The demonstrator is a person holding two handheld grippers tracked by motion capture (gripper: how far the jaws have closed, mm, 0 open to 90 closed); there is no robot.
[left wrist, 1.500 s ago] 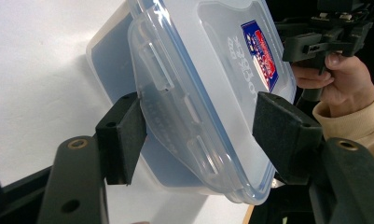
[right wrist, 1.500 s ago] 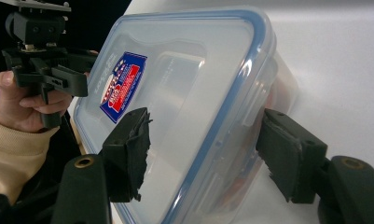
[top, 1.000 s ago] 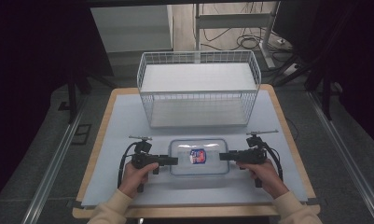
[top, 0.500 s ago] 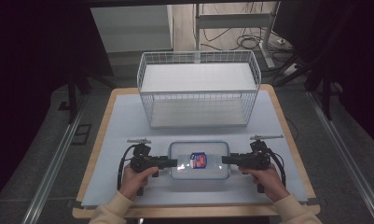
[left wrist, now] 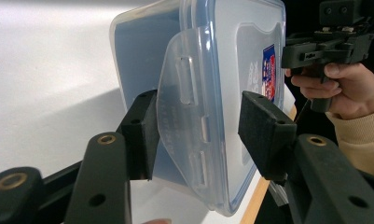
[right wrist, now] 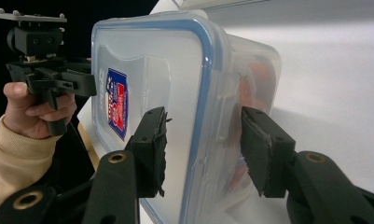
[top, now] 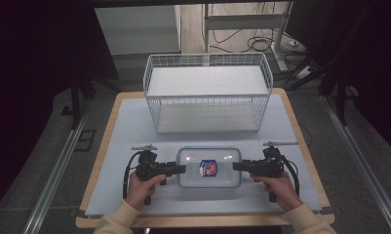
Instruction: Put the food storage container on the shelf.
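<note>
The wooden-edged bench with its pale blue-grey cover (top: 134,122) carries the white wire basket (top: 207,92) at its far side, empty as far as we can see, and nearer to us lies the clear rectangular plastic food box with the blue-rimmed lid (top: 209,167), flat on the cover between our two hands and well apart from the basket.

What has changed over the last second is small but telling: both hands have slid a little toward us and inward, so the left gripper (top: 179,168) and the right gripper (top: 237,166) now meet the box's two short ends.

In the left gripper view our jaws stand open around the hinged clear latch flap (left wrist: 187,116); one pad looks to be touching it and the other stands off the lid (nothing is clamped). In the right gripper view the jaws straddle the lid's blue seal edge (right wrist: 205,107), likewise parted with a gap on both sides. The red-and-blue label (top: 208,167) sits mid-lid, and something orange shows dimly through the wall.

We judge that we are lined up for a two-ended grasp, either to unclip the latches or to lift the box toward the basket; closing comes next.
</note>
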